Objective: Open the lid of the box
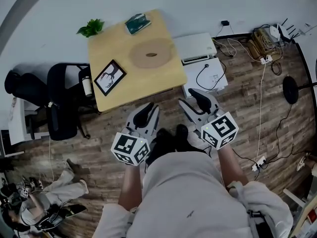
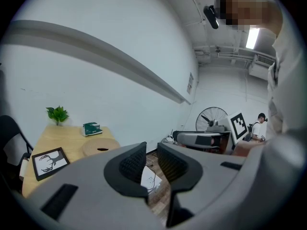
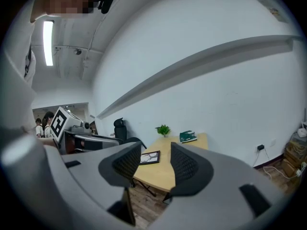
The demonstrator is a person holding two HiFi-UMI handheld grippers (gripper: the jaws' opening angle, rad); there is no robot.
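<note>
**A:** What is the biggest thing ahead?

**B:** A pale wooden table (image 1: 124, 90) against the white wall. A black chair (image 1: 62, 103) stands at its left. Two flat white cartons (image 1: 195, 46) lie on the floor at its right, and a black cable (image 1: 205, 73) is looped on the nearer one.

**A:** Where is the box?

**B:** The round tan box (image 1: 151, 53) sits on the table's far half. Its lid is on, with a dark oval slot in the middle, and the inside is hidden.

**A:** Any writing?

**B:** The framed antler drawing (image 1: 110, 77) carries none that I can read. The print on the green packet (image 1: 137, 23) is too small to make out. A small plant (image 1: 90, 28) sits at the far left corner.

**A:** And the tongs?

**B:** Both are short of the table's near edge, well apart from the box. The left gripper (image 2: 152, 150) has only a narrow gap with nothing in it. The right gripper (image 3: 156, 150) stands wider, also empty.
</note>
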